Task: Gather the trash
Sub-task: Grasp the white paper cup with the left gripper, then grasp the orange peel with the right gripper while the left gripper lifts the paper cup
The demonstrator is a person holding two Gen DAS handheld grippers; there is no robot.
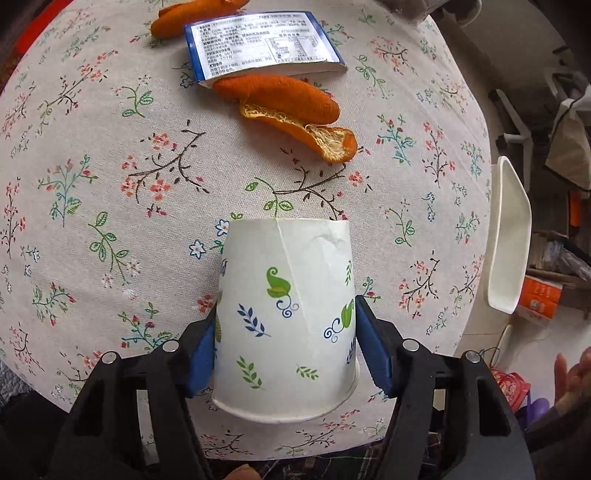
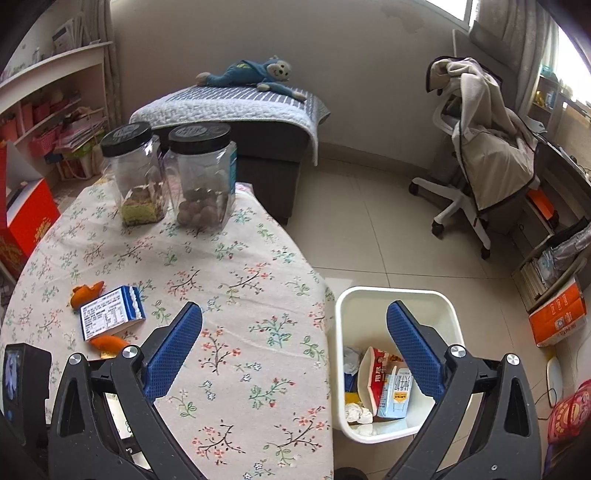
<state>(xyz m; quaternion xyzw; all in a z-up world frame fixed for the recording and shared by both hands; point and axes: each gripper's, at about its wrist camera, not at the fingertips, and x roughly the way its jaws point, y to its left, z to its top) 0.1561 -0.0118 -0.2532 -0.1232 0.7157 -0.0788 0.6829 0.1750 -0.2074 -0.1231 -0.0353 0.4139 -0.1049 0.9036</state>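
Note:
A white paper cup [image 1: 284, 314] with leaf prints lies on the floral tablecloth [image 1: 110, 184], its rolled rim toward the camera. My left gripper [image 1: 286, 306] is shut on it, with a blue pad against each side of the cup wall. Beyond the cup lie a curled orange peel [image 1: 280, 103], a blue-and-white packet [image 1: 258, 40] and another peel [image 1: 184, 18]. My right gripper [image 2: 294, 306] hangs open and empty over the table's right edge, one finger above the cloth, the other above the white trash bin [image 2: 395, 295]. The packet [image 2: 110, 312] and peels [image 2: 86, 291] lie to its left.
The bin [image 1: 509, 236] stands on the floor by the table's right edge and holds cartons and crumpled paper. Two black-lidded jars [image 2: 170, 173] stand at the table's far end. A red box [image 2: 26, 221], a dark ottoman [image 2: 236, 122] and an office chair [image 2: 476, 158] surround the table.

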